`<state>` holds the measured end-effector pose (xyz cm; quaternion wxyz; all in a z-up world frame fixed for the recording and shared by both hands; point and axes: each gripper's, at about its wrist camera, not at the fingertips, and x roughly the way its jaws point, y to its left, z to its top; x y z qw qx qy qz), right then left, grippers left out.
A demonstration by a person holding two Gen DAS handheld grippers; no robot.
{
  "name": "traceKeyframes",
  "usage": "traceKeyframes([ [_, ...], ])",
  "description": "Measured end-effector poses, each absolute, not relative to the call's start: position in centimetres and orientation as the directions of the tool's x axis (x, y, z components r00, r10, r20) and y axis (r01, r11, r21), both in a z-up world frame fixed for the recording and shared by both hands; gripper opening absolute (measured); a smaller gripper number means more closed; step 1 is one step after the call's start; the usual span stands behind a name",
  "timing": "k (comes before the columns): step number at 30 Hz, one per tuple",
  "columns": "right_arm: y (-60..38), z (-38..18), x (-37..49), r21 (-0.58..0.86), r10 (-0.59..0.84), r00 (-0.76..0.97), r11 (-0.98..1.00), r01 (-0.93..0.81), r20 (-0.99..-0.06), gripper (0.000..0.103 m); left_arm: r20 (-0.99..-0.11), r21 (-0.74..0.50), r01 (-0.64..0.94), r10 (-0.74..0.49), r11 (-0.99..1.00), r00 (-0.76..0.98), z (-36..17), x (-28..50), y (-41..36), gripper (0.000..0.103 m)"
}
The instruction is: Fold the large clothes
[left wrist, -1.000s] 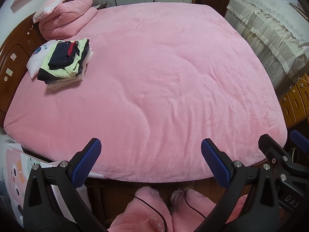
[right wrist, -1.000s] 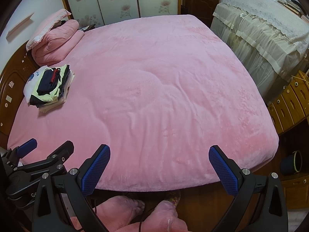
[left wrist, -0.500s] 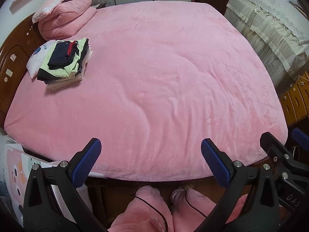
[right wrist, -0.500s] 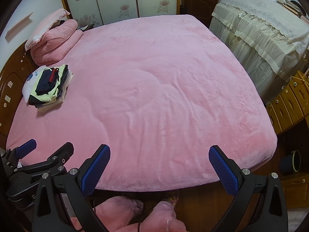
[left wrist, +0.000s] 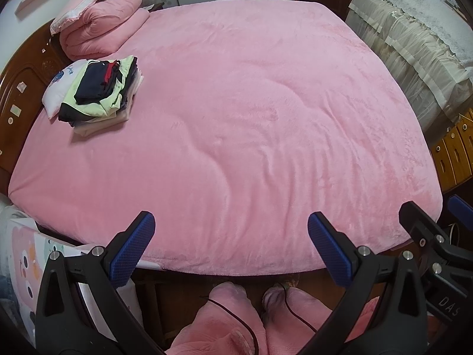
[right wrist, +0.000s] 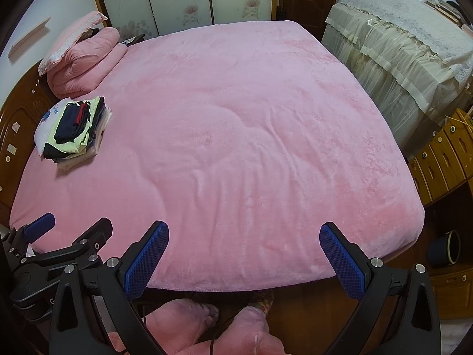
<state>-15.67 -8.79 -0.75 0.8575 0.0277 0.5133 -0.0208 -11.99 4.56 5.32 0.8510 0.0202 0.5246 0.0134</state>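
A stack of folded clothes point(left wrist: 99, 94) point(right wrist: 75, 128), dark and pale green on top, rests on the far left of a pink plush bedspread point(left wrist: 236, 112) point(right wrist: 236, 136). Both grippers hover side by side above the bed's near edge, well away from the stack. My left gripper point(left wrist: 230, 245) is open and holds nothing. My right gripper point(right wrist: 244, 254) is also open and holds nothing. Each shows at the edge of the other's view: the right gripper point(left wrist: 431, 236) and the left gripper point(right wrist: 68, 236). No loose garment lies on the bedspread.
A rolled pink quilt point(left wrist: 100, 28) with a pillow on top sits by the wooden headboard point(left wrist: 17, 88). A white printed pillow point(left wrist: 59, 85) lies under the stack. A lace-covered piece of furniture point(right wrist: 408, 38) and wooden drawers point(right wrist: 443, 159) stand right. The person's pink-clad legs point(left wrist: 233, 322) are below.
Both grippers have drifted slightly; the bed shifts a little in view. Both stay open and nothing was picked up.
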Motion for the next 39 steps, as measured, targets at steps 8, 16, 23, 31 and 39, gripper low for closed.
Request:
traceKeyframes([
  [8,-9.01,-0.9,-15.36,0.027,-0.004,0.467,0.998,0.059,-0.884,0.103,-0.894,0.06,0.005,0.052,0.998,0.444,5.18,-12.23,4.66,0.102],
  [16,-9.3,-1.25,-15.41,0.026,-0.003,0.464,0.998,0.056,-0.886,0.103,-0.895,0.061,0.006,0.052,0.998,0.444,5.2,-12.18,4.61,0.102],
  [23,-9.37,-1.45,-15.24,0.025,-0.002,0.461,0.998,0.051,-0.888,0.103,-0.895,0.062,0.005,0.053,0.998,0.442,5.18,-12.0,4.47,0.102],
  [31,-9.47,-1.43,-15.08,0.025,0.0,0.461,0.999,0.048,-0.888,0.103,-0.895,0.065,0.007,0.055,0.998,0.443,5.14,-12.09,4.69,0.102],
  [39,-9.53,-1.44,-14.91,0.025,0.001,0.462,0.999,0.046,-0.887,0.103,-0.894,0.066,0.009,0.055,0.998,0.445,5.09,-12.23,5.0,0.102],
])
